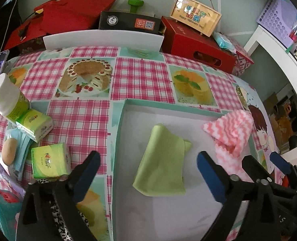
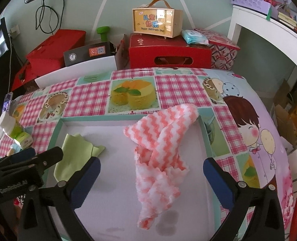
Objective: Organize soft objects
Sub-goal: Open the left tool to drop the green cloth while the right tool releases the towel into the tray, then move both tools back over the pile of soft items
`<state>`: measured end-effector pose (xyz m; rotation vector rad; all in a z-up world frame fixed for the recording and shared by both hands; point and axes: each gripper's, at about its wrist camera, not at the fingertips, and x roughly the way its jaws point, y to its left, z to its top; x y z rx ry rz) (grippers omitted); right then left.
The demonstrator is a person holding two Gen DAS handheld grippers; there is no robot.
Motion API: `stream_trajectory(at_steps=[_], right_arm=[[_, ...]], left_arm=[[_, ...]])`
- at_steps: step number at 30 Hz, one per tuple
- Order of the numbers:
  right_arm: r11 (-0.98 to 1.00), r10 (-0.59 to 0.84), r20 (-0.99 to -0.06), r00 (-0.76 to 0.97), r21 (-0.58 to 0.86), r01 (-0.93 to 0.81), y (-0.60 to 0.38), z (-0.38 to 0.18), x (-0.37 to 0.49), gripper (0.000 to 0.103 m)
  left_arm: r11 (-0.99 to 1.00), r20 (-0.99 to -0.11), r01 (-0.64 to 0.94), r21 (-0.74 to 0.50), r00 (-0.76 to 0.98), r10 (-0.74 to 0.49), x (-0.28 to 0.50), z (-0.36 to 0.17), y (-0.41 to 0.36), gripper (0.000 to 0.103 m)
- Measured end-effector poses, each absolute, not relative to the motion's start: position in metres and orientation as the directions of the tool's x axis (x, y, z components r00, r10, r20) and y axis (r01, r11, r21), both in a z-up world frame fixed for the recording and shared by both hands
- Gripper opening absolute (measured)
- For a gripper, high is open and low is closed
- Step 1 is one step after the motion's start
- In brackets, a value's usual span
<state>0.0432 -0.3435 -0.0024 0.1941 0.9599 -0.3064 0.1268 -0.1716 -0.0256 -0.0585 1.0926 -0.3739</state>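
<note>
Both the left gripper [image 1: 148, 172] and right gripper [image 2: 151, 177] are held wide open, empty, above the green cloth [image 1: 160, 164] and pink-striped cloth [image 2: 160, 156] in the tray [image 2: 60, 128].

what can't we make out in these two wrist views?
- Left wrist view: near end of the white tray is cut off by the bottom edge and hidden by the left gripper.
- Right wrist view: part of the green cloth is behind the left gripper.
- Right wrist view: how many layers the pink striped cloth is bunched into.
- Left wrist view: print on the tissue packs is too small to read.
</note>
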Motion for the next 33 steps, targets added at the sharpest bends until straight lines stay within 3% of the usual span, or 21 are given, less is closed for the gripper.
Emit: stream_trajectory(at_steps=[16,25,33], right_arm=[[0.943,-0.149,-0.800,0.581,0.062,0.328,-0.336,0.006,0.045,0.103],[0.963,-0.126,-0.810,0.572,0.038,0.266,-0.314,0.003,0.054,0.103],[0.971,-0.105,-0.809,0.579,0.041,0.234,-0.294,0.003,0.062,0.103]], left_arm=[[0.928,-0.814,0.240,-0.286,0.449,-0.367,0.136,-0.003,-0.133,0.099],[0.983,-0.841,0.087,-0.164,0.508,-0.185,0.147,0.013,-0.060,0.099],[0.969,-0.848,-0.113,-0.219,0.514,-0.132,0.150,0.010,0.026,0.099]])
